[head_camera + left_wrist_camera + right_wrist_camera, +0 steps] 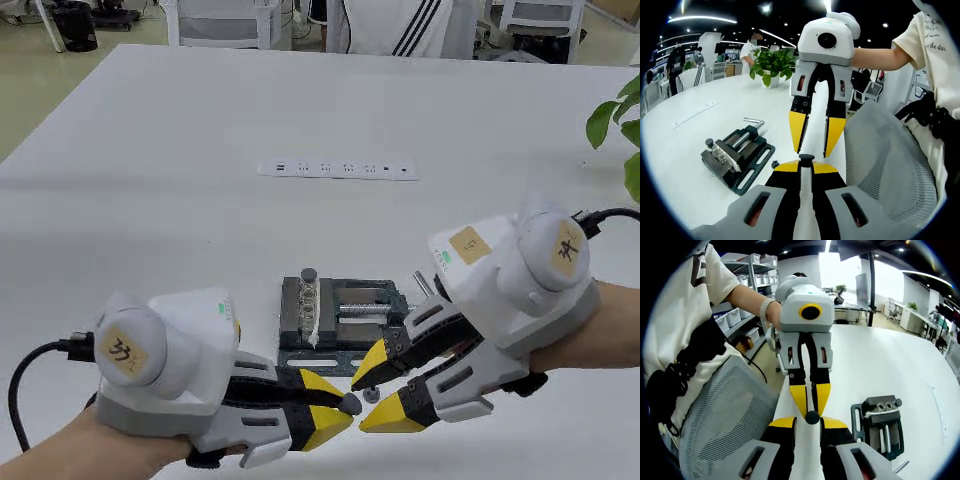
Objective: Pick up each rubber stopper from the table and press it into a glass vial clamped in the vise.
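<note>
White table (200, 150) holds the vise (345, 325), and glass vials (310, 298) are clamped in it. Just in front of the vise, the left gripper (345, 406) pinches a small rubber stopper (350, 403). The right gripper (360, 406) is wide open beside it, holding nothing. The stopper looks light and squishy, so grab its wide top. Glass breaks, so press gently.
</note>
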